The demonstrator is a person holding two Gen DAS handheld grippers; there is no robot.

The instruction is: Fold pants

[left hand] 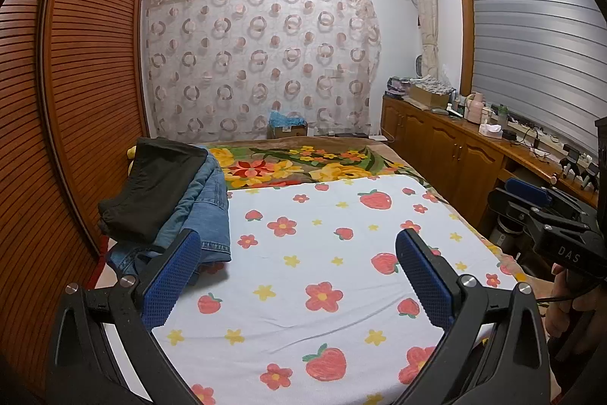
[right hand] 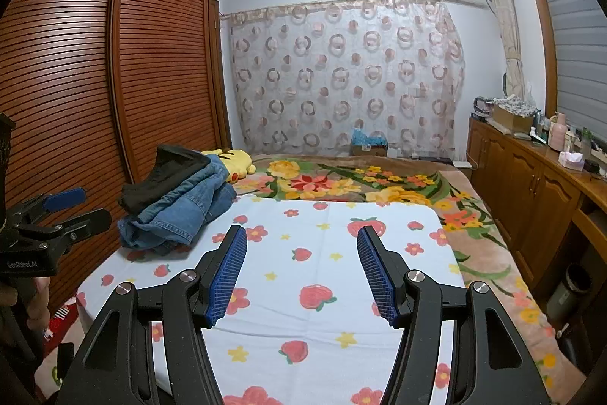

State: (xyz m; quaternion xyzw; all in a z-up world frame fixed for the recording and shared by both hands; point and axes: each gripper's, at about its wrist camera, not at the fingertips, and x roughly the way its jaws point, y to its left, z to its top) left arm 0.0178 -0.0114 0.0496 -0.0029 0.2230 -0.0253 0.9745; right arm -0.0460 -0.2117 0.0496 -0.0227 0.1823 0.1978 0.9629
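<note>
A pile of clothes lies at the left edge of the bed: blue jeans (left hand: 206,215) with a black garment (left hand: 151,188) on top. The jeans (right hand: 182,211) and the black garment (right hand: 167,177) also show in the right wrist view. My left gripper (left hand: 297,241) is open and empty above the white strawberry-print sheet (left hand: 322,272), just right of the pile. My right gripper (right hand: 301,238) is open and empty above the same sheet (right hand: 322,276), with the pile to its front left. Each gripper shows at the edge of the other's view.
A slatted wooden wardrobe (left hand: 76,101) runs along the left of the bed. A wooden cabinet (right hand: 531,192) with clutter on top stands to the right. A floral blanket (right hand: 360,185) covers the far part of the bed. A yellow plush toy (right hand: 235,162) lies behind the pile.
</note>
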